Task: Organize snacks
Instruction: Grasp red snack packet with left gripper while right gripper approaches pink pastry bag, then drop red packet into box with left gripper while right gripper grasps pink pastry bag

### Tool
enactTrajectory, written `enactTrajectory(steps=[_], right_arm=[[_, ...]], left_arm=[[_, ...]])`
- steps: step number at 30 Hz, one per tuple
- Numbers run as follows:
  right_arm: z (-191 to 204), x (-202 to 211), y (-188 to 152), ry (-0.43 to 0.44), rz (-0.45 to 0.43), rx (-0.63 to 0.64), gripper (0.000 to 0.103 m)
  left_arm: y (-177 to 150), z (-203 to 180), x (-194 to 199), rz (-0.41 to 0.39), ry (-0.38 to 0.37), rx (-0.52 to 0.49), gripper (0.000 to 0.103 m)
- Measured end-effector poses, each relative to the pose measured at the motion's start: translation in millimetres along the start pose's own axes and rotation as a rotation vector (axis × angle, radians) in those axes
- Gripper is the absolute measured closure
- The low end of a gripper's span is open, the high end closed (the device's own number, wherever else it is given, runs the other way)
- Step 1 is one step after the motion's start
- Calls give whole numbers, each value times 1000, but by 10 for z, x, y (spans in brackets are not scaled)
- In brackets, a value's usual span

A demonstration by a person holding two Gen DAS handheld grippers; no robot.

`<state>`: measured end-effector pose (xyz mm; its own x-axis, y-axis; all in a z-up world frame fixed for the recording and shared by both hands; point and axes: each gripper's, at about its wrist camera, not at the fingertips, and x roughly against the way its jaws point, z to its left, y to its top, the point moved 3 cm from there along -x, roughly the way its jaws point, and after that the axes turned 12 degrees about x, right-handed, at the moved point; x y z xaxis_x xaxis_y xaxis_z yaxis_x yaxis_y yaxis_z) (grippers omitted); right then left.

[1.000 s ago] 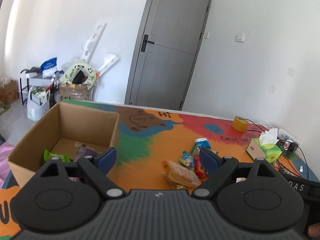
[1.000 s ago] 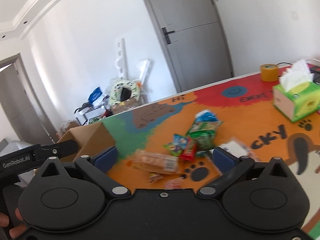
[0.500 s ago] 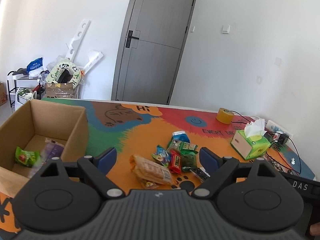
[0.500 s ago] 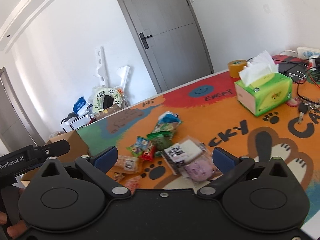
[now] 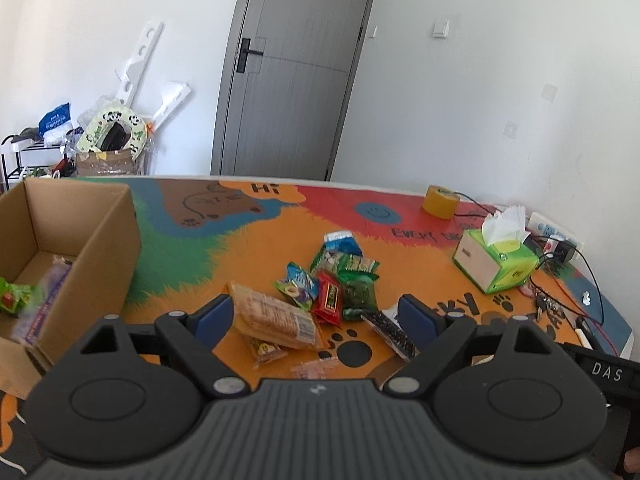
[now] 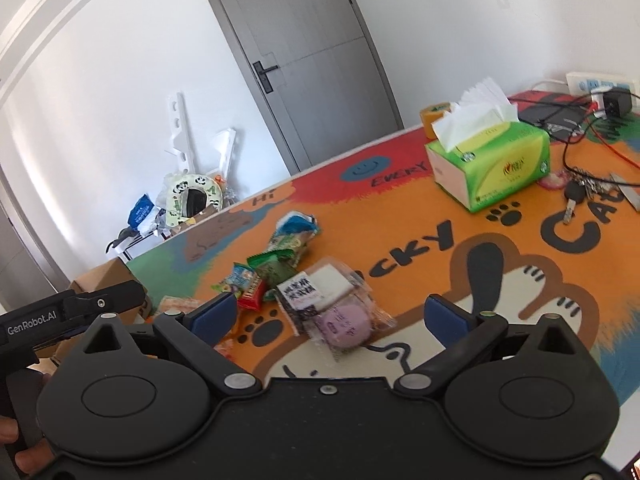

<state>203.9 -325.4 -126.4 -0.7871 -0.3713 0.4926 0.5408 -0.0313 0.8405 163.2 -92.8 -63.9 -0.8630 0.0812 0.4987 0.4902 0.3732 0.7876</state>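
Observation:
A pile of snack packs lies on the colourful table mat [image 5: 248, 256]: a long cracker pack [image 5: 276, 320], a red bar [image 5: 330, 300], green packs [image 5: 356, 280] and a blue-topped pack [image 5: 340, 240]. My left gripper [image 5: 316, 316] hangs open above the pile's near edge, gripping nothing. An open cardboard box [image 5: 100, 240] at the left holds a green snack [image 5: 16, 300]. My right gripper [image 6: 330, 314] is open with its jaws closing. A purple round snack [image 6: 348, 324] and a white pack [image 6: 320, 284] lie on the mat between its fingers, untouched by the pads.
A green tissue box [image 6: 500, 160] and a yellow tape roll [image 5: 442, 202] stand at the right. Keys [image 6: 576, 196], cables and a power strip [image 6: 596, 80] lie beyond them. The left gripper's body [image 6: 72, 312] shows at the right wrist view's left edge.
Both views have swung rightward along the table and dipped. The box has slid to the left edge, the snack pile sits between the left fingers, and the purple snack and tissue box look nearer.

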Motion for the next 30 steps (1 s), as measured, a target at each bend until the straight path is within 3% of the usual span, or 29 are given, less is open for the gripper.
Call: enactTrajectory(steps=[6,12,14,19,21,23,30], right_arm=[[-69,-135,-90,23,45,-21,15],[-97,-295,-163,20,80,-27,17],[-93,-347,-172,21,87,-30,17],[-28,-401,-197,28,93,-9,17],[-9,-418,-196,27,92,4,17],[0,-450,-193,22,92,15,17],[-23,-596,-180,15,94,15,12]], left_arm=[[-125,-22,-173,40,6,-10,17],[-297,14,-376,92,27,-7,27],[-382,34,-463,118,48,-14,38],[-514,86,-559,162,65,-6,53],[-548,87,-581,176,72,-7,62],[-567,76,-577,157,97,-36,79],[-515,129,-574,151,100,-1,84]])
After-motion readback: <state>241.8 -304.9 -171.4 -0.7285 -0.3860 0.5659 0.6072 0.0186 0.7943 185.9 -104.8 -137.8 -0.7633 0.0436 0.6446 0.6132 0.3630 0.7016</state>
